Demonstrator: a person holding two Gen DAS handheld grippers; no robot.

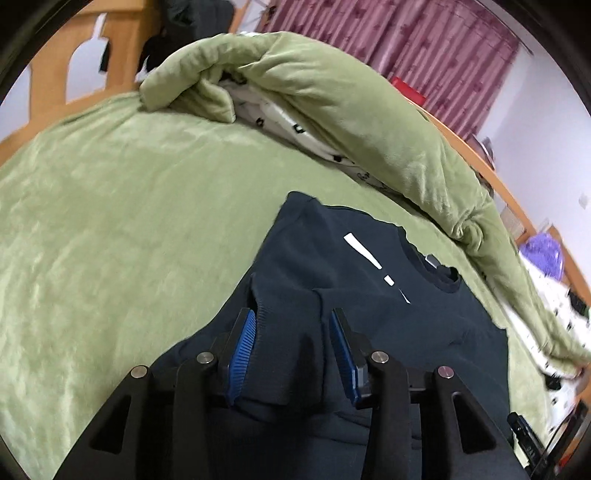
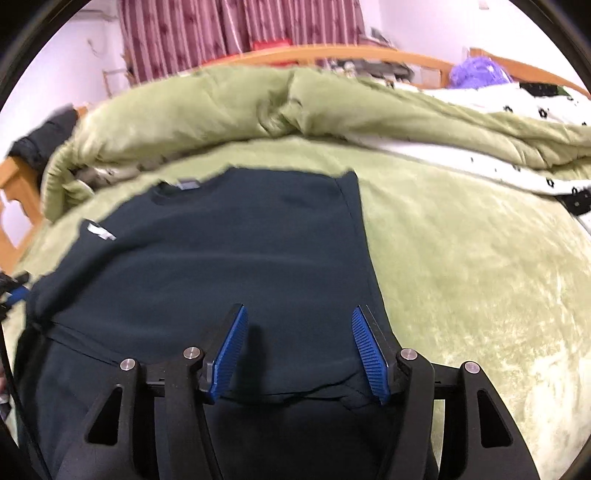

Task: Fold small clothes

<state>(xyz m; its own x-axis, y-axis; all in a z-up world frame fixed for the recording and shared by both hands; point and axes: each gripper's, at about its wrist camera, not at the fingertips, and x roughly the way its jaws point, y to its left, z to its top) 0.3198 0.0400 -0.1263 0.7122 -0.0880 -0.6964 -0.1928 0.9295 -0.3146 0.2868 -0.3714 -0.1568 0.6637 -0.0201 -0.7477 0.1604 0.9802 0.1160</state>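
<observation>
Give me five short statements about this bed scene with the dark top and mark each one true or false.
1. The dark navy sweatshirt lies on a green blanket. True.
2. The curtains behind the bed are blue. False: they are dusky pink with stripes.
3. A folded-in sleeve cuff lies between the fingers of the left hand-held gripper. True.
4. The right hand-held gripper is clamped shut on the collar. False: its jaws stand apart over the sweatshirt's lower part, and the collar is at the far end.
5. The green quilt is spread flat. False: it is bunched in a ridge along the far side.
</observation>
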